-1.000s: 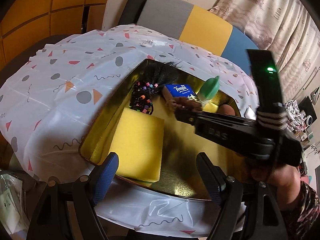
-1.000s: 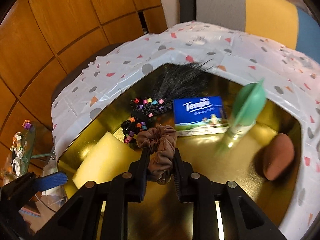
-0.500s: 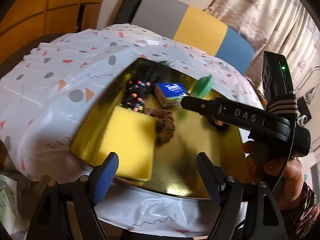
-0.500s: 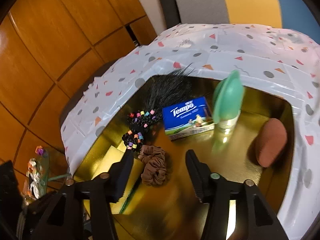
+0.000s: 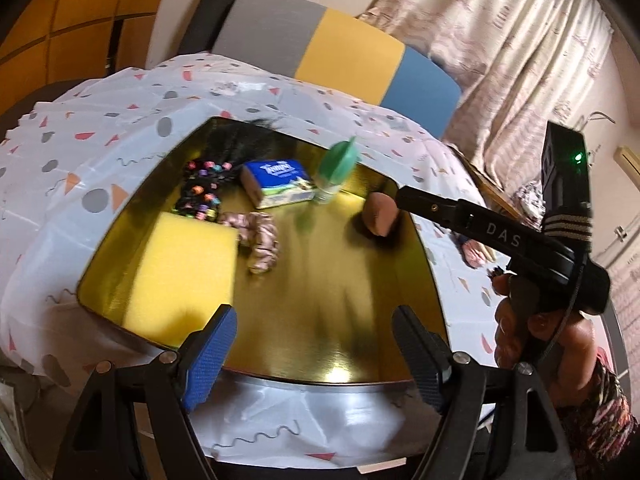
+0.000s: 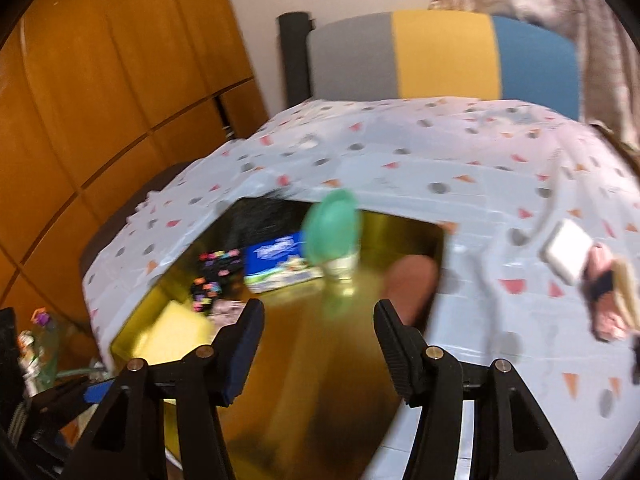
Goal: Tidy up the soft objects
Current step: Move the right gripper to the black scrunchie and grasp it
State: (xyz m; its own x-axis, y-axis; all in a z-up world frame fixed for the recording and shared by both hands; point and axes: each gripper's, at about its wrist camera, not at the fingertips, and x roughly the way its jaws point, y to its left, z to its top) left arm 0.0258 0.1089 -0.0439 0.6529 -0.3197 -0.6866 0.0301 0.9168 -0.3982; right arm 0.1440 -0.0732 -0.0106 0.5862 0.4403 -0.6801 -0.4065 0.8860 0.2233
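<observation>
A gold tray holds a yellow sponge, a brown scrunchie, a black hair piece with coloured beads, a blue Tempo tissue pack, a green-capped bottle and a brown makeup sponge. My left gripper is open and empty over the tray's near edge. My right gripper is open and empty, held above the tray; its body shows in the left wrist view. The right wrist view is blurred.
The tray sits on a white patterned tablecloth. A grey, yellow and blue chair back stands behind the table. Several small items lie on the cloth at the right. Wooden panels are at the left, a curtain at the right.
My right gripper opened and let go of the brown scrunchie beside the yellow sponge, then drew back and up to the right. My left gripper stayed open.
</observation>
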